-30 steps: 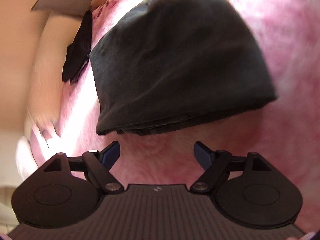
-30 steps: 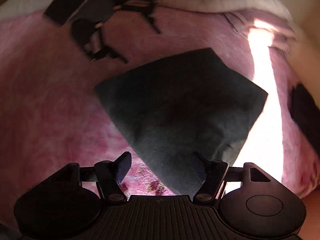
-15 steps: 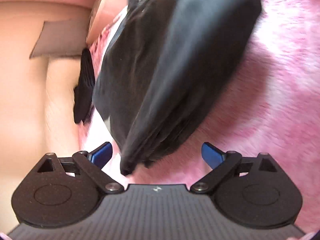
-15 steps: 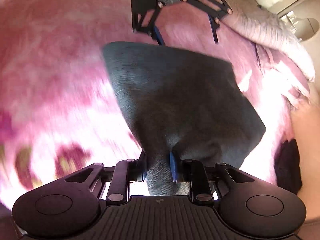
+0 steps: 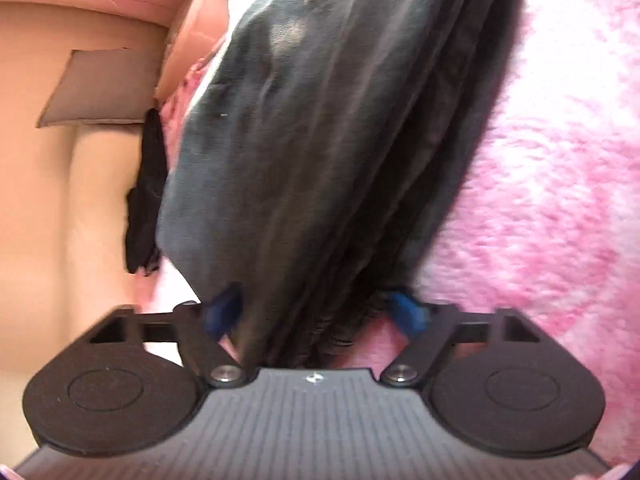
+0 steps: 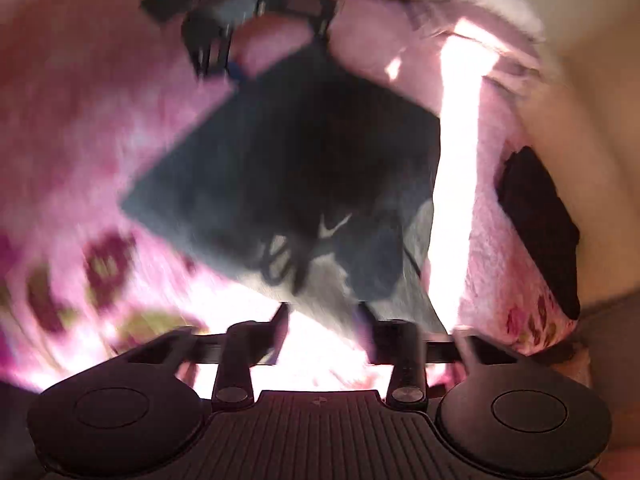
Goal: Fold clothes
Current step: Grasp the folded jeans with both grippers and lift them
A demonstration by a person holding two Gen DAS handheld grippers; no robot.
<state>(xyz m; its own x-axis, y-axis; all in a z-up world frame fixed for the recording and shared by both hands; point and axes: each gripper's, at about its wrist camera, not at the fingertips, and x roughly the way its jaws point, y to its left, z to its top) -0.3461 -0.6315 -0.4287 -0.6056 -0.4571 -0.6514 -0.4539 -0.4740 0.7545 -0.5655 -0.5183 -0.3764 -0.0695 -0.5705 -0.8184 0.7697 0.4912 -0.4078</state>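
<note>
The folded dark grey cotton garment [image 5: 340,152] hangs in thick stacked layers over the fluffy pink patterned blanket [image 5: 560,200] that covers the bed. In the left wrist view its layered end runs down between the two blue-padded fingers of the left tool [image 5: 316,314]; the pads stand apart on either side of the bundle, the left pad touching the cloth, and whether they actually press it cannot be told. From the right wrist view the same garment [image 6: 280,160] shows as a broad dark square held up off the blanket [image 6: 80,160], with a small white swoosh logo near its lower edge and a paler inner layer showing below. The left tool [image 6: 256,56] appears at the garment's far upper corner, blurred. The right tool [image 6: 320,328] sits just below the garment's lower edge, its fingers spread with a clear gap between them and nothing gripped; the view is motion-blurred. A strip of bright sunlight falls across the blanket to the right of the garment. Further out, a small crumpled black cloth [image 6: 540,224] lies at the edge of the bed, also seen in the left view [image 5: 146,200], beside a beige wall [image 5: 48,200].
</note>
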